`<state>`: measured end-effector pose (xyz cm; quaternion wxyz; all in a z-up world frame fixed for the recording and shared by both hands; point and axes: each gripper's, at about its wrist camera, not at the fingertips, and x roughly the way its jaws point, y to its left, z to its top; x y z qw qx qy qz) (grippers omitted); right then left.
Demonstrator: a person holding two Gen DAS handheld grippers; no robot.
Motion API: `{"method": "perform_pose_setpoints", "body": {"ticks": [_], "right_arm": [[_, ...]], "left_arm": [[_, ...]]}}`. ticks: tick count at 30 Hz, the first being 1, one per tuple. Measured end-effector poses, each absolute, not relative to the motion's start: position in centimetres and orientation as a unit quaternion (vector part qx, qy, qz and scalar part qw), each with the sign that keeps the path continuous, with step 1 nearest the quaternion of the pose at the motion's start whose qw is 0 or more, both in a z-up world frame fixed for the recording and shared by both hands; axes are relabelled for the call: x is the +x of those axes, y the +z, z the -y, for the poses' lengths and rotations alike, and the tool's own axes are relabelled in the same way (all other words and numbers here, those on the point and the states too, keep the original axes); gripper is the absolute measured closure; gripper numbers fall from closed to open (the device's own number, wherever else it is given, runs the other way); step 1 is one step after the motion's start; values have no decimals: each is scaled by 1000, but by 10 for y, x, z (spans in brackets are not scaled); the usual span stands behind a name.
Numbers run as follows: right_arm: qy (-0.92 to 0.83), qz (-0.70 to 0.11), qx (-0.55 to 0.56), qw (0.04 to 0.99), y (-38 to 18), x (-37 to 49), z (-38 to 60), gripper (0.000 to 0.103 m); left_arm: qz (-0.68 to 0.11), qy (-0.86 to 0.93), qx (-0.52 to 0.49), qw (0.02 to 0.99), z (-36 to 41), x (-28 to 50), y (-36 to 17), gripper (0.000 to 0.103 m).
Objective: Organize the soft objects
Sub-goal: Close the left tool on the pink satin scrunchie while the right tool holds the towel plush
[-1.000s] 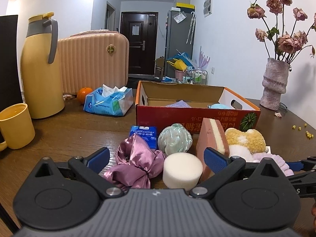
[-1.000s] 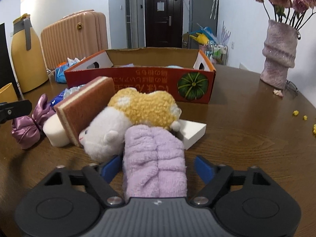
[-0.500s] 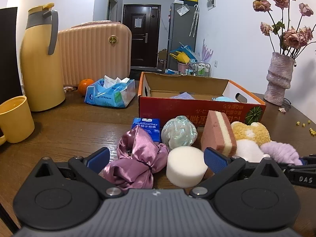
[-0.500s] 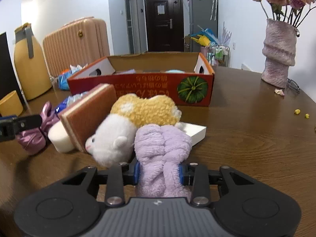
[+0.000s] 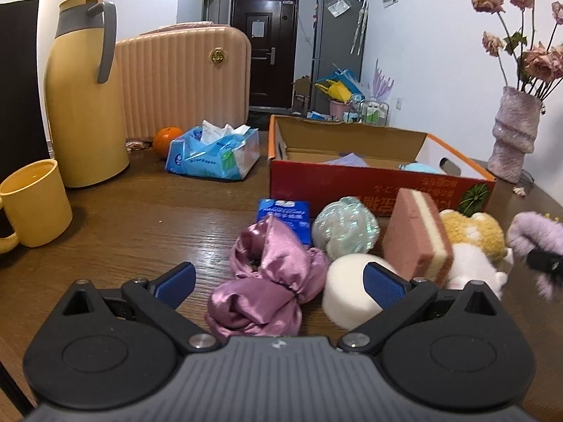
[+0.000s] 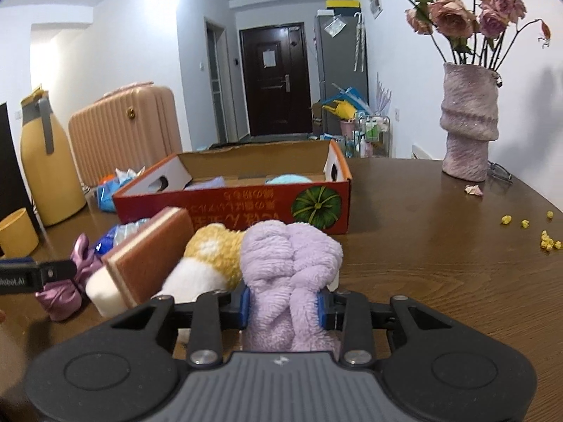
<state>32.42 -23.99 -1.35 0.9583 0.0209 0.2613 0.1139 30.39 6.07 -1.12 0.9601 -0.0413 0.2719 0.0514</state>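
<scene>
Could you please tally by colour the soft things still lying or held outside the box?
Purple or pink-purple: 2, the fluffy lilac towel clamped in the right gripper, and the satin scrunchie.
White: 1, the round sponge.
Pale green: 1, the mesh ball.
Pink and cream: 1, the layered sponge.
Yellow and white: 1, the plush toy.
Total: 6

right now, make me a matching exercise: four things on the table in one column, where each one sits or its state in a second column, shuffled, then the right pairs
Things:
1. lilac plush roll
2. satin scrunchie
3. orange
4. pink vase

Places or states:
A. between the open left gripper jaws, untouched
B. beside the blue tissue pack
C. clamped in the right gripper
D. holding dried roses

Pairs: 1-C, 2-A, 3-B, 4-D
</scene>
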Motion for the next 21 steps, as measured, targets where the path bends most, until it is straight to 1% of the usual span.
{"method": "perform_pose_setpoints", "body": {"ticks": [21], "right_arm": [[100, -245, 31, 964, -13, 324, 245, 71]], "left_arm": [[-348, 55, -8, 936, -84, 330, -42, 0]]}}
